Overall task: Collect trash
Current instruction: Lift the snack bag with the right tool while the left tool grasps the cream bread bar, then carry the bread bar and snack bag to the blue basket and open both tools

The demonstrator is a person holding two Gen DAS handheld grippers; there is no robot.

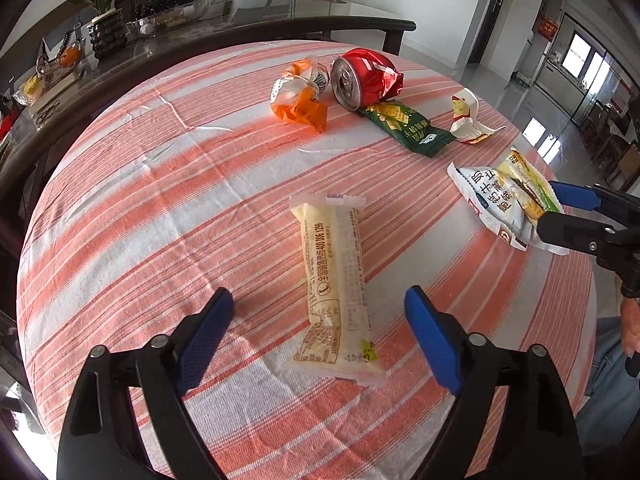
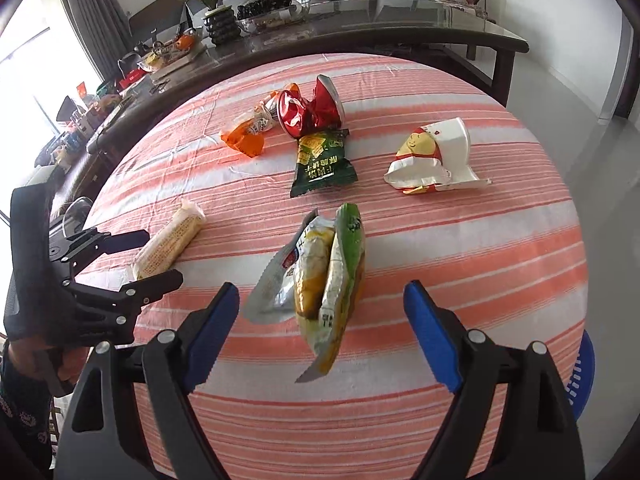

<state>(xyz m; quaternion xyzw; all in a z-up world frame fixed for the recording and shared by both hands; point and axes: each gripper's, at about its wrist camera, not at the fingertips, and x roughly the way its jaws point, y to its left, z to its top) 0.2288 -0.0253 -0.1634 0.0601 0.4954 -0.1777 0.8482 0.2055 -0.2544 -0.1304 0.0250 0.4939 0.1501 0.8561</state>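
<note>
Trash lies scattered on a round table with a pink-striped cloth [image 1: 132,184]. A long cream snack packet [image 1: 338,292] lies between the fingers of my left gripper [image 1: 320,344], which is open and straddles its near end. In the right wrist view my right gripper [image 2: 322,332] is open around a crumpled green-yellow-white wrapper [image 2: 324,276]. That same wrapper [image 1: 504,204] shows at the right of the left wrist view, with the right gripper [image 1: 556,212] beside it. Farther back lie a crushed red can [image 2: 310,110], an orange wrapper [image 2: 246,132], a dark green packet [image 2: 322,162] and a torn white paper cup [image 2: 436,158].
A dark glass-topped table [image 2: 400,24] stands behind the round one, carrying a potted plant [image 2: 214,8], bowls and clutter. A blue stool [image 2: 582,376] sits at the lower right. The person's hand [image 1: 632,320] and jeans show at the right edge.
</note>
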